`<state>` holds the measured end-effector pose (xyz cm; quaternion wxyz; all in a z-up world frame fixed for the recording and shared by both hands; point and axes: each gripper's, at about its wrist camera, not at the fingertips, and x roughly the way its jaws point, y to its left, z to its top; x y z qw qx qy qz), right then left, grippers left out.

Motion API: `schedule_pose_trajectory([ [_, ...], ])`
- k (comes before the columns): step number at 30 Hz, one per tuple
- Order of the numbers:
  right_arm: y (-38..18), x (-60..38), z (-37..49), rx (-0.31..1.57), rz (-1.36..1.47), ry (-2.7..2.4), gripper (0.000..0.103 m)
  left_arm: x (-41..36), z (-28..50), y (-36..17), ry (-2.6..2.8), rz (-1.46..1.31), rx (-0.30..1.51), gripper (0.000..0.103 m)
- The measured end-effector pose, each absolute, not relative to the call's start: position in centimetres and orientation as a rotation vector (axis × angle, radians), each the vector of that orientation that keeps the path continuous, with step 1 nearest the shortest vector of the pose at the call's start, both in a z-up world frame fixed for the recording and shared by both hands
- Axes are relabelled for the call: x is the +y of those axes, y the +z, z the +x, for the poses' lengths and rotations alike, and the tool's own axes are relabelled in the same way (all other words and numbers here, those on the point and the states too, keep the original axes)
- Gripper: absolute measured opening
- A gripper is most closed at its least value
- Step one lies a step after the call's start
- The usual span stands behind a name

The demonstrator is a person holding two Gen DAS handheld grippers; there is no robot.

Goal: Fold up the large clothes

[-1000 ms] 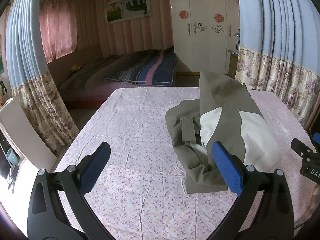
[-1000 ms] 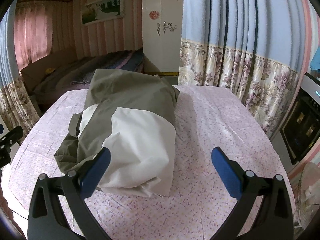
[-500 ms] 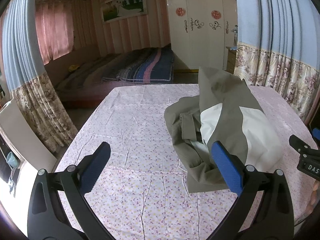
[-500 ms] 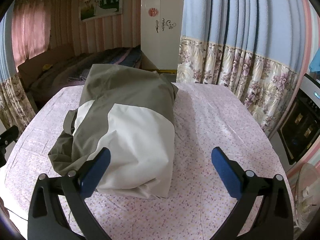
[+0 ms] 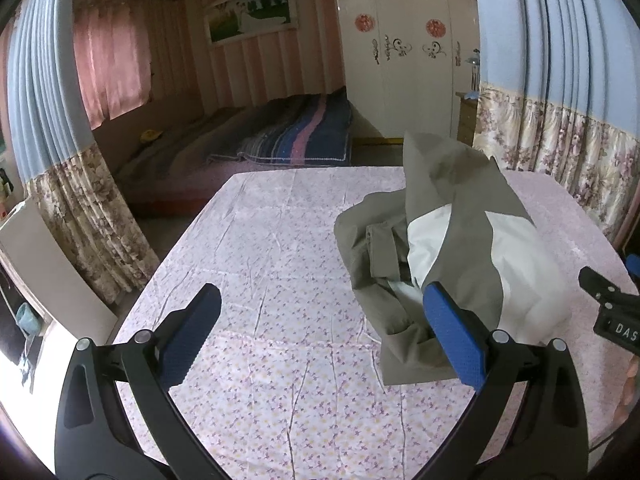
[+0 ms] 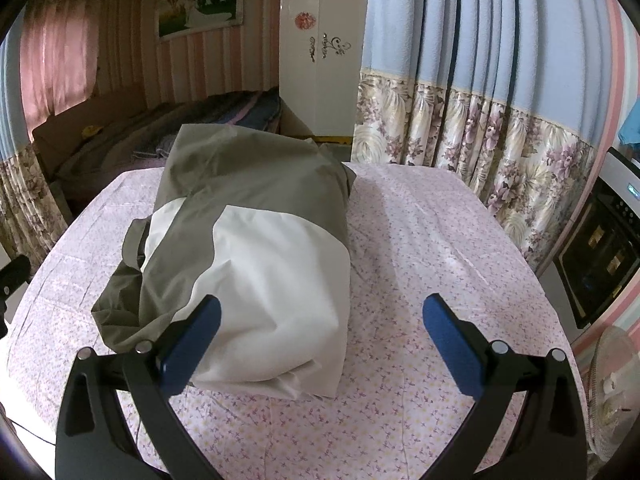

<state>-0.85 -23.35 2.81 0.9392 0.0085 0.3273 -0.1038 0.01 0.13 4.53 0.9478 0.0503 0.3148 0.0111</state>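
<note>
Grippers hang wide open and empty above a floral-sheeted table (image 6: 420, 240), the right gripper (image 6: 320, 332) nearest the work, its left finger (image 6: 192, 332) overlapping the near white end of an olive-and-white jacket (image 6: 256, 240). The bundle lies crumpled, its long axis running away from that claw toward the far edge. From the left gripper (image 5: 320, 332), the jacket (image 5: 452, 248) sits ahead and to the right. Beyond, a bed (image 5: 280, 140) and white wardrobe (image 5: 400, 60).

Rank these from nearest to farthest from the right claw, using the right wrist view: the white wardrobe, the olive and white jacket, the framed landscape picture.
1. Olive and white jacket: on the floral table, just ahead, slightly left of the right claw.
2. White wardrobe: beyond the table, straight ahead.
3. Framed landscape picture: far wall, upper left.
</note>
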Motion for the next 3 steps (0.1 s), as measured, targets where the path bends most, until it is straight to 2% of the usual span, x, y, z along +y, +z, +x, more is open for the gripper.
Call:
schedule_pose_trajectory([
  [3, 2.71, -23.26, -0.80, 0.672, 0.019, -0.212, 0.101, 0.11, 0.12, 4.32, 0.013, 0.100, 0.650, 0.100],
])
